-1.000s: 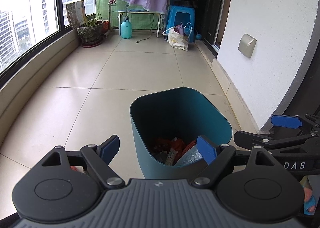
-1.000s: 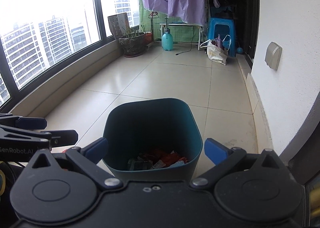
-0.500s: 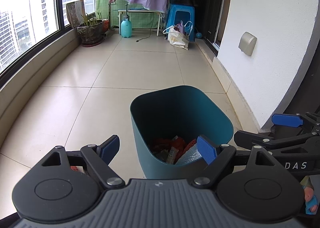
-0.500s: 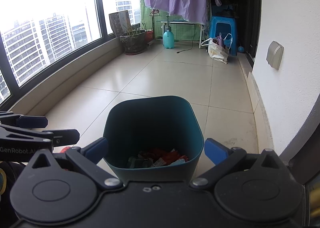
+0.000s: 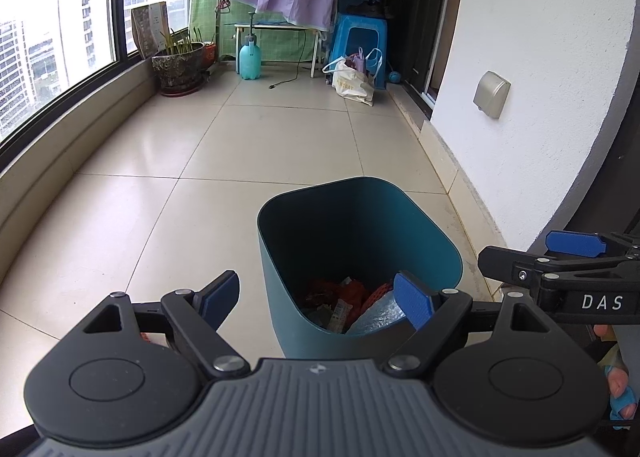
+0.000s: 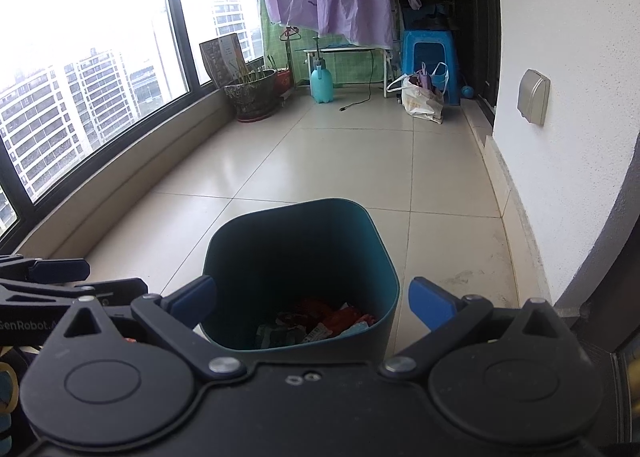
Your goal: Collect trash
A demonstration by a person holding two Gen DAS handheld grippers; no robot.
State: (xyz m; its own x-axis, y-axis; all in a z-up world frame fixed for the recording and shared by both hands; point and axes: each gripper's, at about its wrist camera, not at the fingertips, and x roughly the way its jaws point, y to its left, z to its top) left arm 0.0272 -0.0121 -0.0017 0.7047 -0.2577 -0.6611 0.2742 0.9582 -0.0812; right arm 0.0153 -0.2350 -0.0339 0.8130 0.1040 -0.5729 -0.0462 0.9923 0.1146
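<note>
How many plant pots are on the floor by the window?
2: a big dark pot with green shoots, and a small red pot just behind it. More could be hidden behind them.

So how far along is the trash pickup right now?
Wrappers already lie inside the teal bin. Nothing is in hand: left tongs and right tongs are both open and empty. A reddish scrap by the left tongs might remain; otherwise the floor looks clear.

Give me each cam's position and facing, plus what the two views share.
Left wrist: rides the left tongs, angled down at the teal bin; open blue pads, right tongs and fingertips at right edge.
Right wrist: rides the right tongs, facing the same bin; left tongs at left edge.
Shared: bin, wrappers, spray bottle, plant pot.
</note>
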